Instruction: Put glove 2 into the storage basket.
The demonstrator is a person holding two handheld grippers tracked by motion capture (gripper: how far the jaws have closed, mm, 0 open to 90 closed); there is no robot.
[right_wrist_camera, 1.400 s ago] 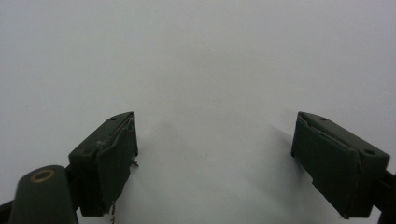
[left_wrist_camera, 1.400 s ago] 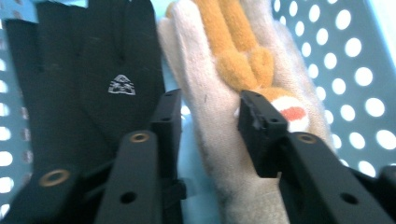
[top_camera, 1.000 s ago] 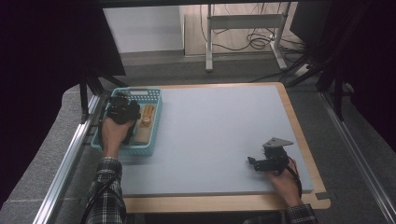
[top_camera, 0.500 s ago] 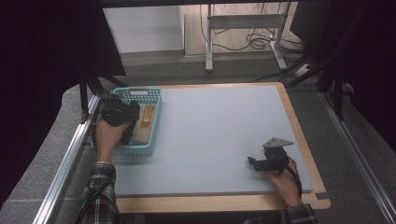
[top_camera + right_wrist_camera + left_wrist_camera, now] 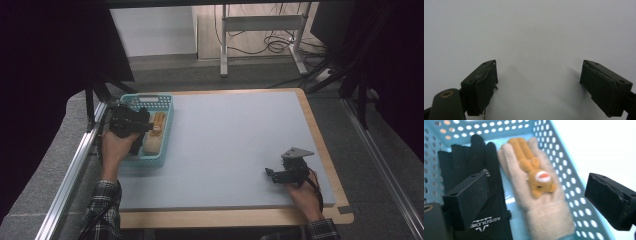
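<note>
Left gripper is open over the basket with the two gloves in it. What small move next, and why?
Probably lower the left gripper straight down onto the beige glove and close. Its jaws stand open with that glove between them, while the black glove lies off to one side in the teal basket. The right gripper sits open over bare mat.

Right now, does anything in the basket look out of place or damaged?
Nothing stands out. The black glove and the beige glove lie flat, side by side, in the teal basket; neither looks torn.

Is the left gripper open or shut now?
Open: the left gripper has wide-apart black jaws over the beige knitted glove in the perforated teal plastic basket.
</note>
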